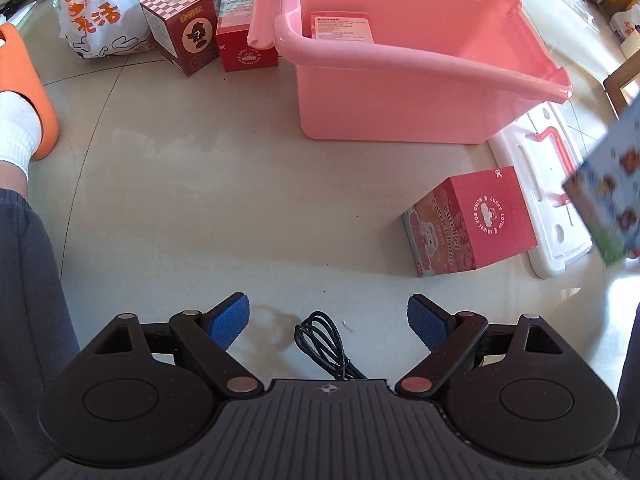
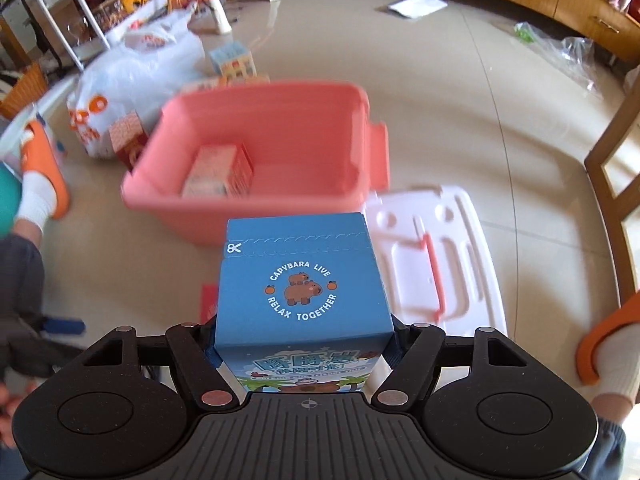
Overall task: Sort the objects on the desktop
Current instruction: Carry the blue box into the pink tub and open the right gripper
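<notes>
My right gripper [image 2: 302, 344] is shut on a blue capybara box [image 2: 302, 280] and holds it in the air in front of the pink bin [image 2: 256, 204]; the box also shows at the right edge of the left wrist view [image 1: 612, 196]. One box [image 2: 218, 174] lies inside the bin. My left gripper [image 1: 328, 320] is open and empty above the floor. A red box [image 1: 476, 224] lies on the floor to its front right, near the pink bin [image 1: 400, 108].
The bin's white lid [image 1: 548, 196] lies on the floor right of the bin. A brown checkered box [image 1: 180, 36] and a red box [image 1: 246, 46] stand left of the bin by a white plastic bag [image 1: 96, 12]. A black cable [image 1: 324, 344] lies under the left gripper. Feet in orange slippers [image 1: 24, 92] stand nearby.
</notes>
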Tool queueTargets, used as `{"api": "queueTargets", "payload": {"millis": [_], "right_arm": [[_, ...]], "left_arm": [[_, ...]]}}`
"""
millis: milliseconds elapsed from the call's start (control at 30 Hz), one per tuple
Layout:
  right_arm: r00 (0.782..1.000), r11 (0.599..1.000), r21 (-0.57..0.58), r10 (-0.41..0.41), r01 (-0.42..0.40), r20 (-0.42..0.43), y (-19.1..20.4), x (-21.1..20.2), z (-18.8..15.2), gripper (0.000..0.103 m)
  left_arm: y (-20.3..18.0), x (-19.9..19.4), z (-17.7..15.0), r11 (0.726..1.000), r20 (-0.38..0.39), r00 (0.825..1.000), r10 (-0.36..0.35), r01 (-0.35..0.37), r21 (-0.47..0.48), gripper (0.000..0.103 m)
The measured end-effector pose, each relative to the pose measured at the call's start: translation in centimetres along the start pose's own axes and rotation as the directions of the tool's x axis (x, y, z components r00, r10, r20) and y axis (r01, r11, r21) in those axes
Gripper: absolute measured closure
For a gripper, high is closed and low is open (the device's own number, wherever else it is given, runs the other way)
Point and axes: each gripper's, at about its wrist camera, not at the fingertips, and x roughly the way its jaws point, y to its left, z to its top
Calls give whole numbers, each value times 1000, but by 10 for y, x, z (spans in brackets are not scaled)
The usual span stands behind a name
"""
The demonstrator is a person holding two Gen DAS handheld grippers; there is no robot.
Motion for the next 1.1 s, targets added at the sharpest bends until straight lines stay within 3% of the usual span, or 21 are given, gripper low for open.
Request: {"api": "queueTargets", "payload": {"millis": [233,600,900,1100], "right_arm": [[998,1000,2,8,-8,57,20,2,62,36],[1000,1000,0,20,-21,24,54,51,122,36],[1000,999,45,17,-17,-9,57,94,149,36],[994,996,74,-31,39,-102,54,143,145,36]], "left_arm": [[1,-4,11,1000,7,1000,-19,19,-10,14],[6,-1,30,999,6,999,-36,37,-25,14],[7,2,43,998,30,998,-52,52,-21,14],[10,17,43,997,0,997,-72,72,-14,14]]}}
